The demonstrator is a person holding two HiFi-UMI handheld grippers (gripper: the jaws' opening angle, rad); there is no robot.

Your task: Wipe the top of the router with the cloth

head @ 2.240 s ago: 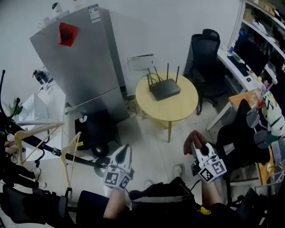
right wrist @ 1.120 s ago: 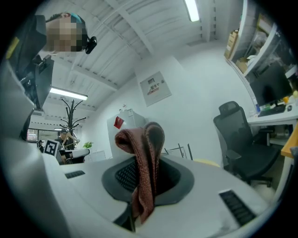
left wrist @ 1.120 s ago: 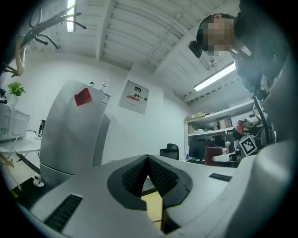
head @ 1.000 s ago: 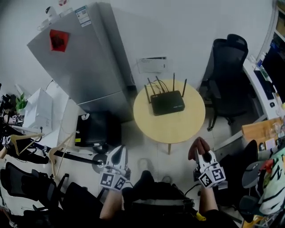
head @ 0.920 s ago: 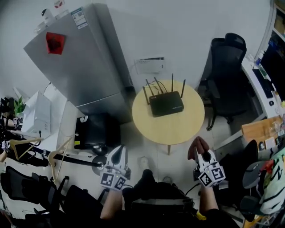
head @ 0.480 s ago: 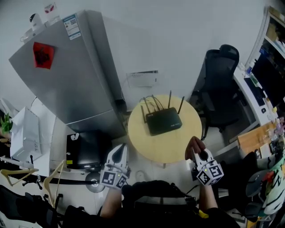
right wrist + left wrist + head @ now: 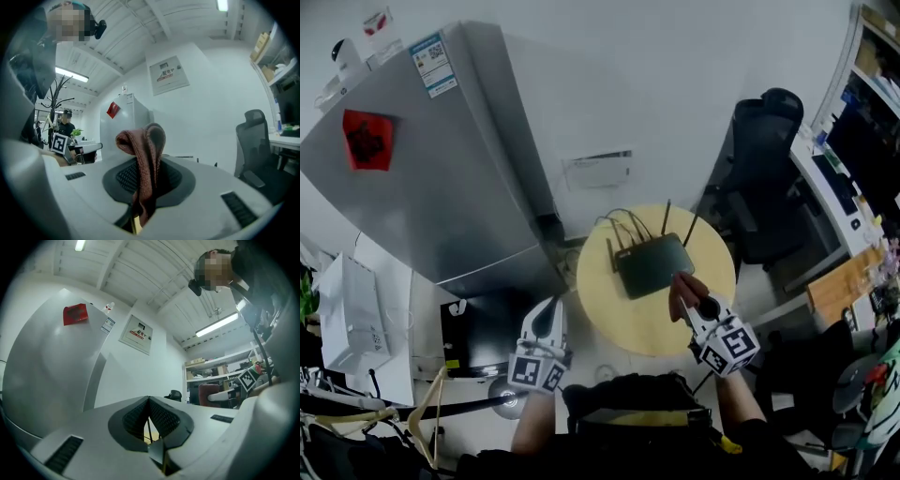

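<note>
A black router (image 7: 652, 263) with several thin antennas lies on a round pale-wood table (image 7: 623, 309) in the head view. My right gripper (image 7: 687, 291) is shut on a reddish-brown cloth (image 7: 684, 286) and hangs over the router's near right corner. In the right gripper view the cloth (image 7: 145, 161) stands folded between the jaws. My left gripper (image 7: 546, 319) is shut with nothing in it, left of the table's near edge. The router's antennas (image 7: 149, 430) show as thin lines through the narrow slit between the left jaws.
A tall silver fridge (image 7: 422, 178) stands left of the table. A black office chair (image 7: 764, 159) sits to the right, by a desk (image 7: 839, 169) with a monitor. A black box (image 7: 473, 323) lies on the floor by the fridge.
The view has closed in on the table. My right gripper with the cloth has moved up and left, from beside the table's edge to over the router. The left gripper has stayed low.
</note>
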